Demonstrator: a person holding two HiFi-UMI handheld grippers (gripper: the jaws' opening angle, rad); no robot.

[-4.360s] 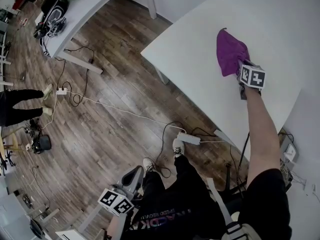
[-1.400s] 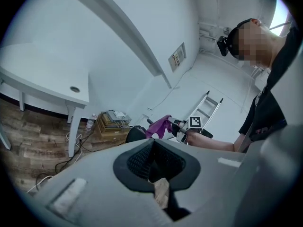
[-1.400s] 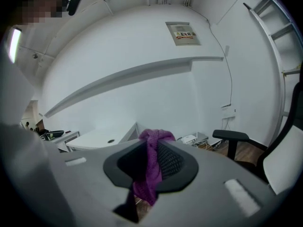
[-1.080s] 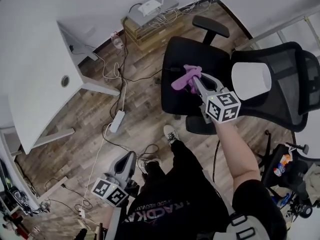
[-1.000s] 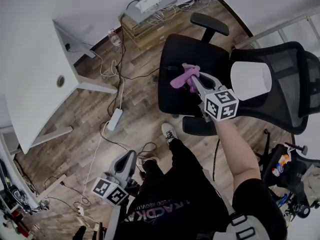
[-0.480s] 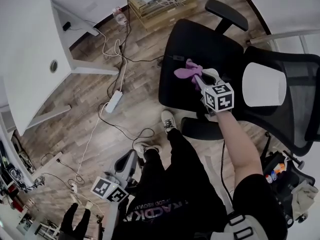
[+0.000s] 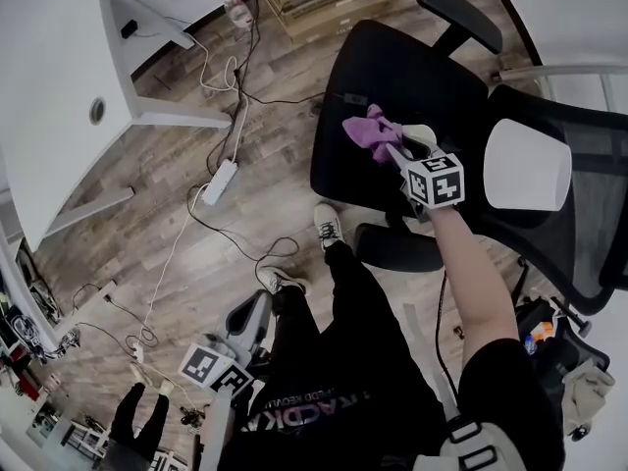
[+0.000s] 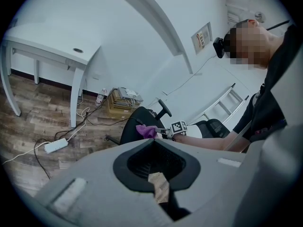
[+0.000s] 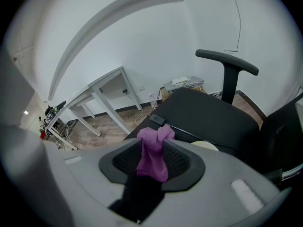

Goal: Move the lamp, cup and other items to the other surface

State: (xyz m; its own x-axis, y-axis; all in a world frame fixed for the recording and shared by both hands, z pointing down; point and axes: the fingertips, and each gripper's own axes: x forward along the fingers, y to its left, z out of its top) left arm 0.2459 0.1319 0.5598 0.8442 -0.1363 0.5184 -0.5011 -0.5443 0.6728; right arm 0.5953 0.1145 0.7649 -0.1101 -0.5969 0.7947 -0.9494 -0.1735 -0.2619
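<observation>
One purple cloth (image 7: 368, 129) is seen bunched between the jaws of the right gripper (image 7: 391, 145), low over the black chair seat (image 7: 392, 62), with a white lampshade (image 7: 525, 165) just beside it on the chair. The jaws have just been opening and are spread apart, so the cloth is judged to be at the point of release. Next, the gripper is to be drawn back clear so that no fold is dragged off. The left gripper (image 7: 253, 314) is held closed and empty near the person's leg
</observation>
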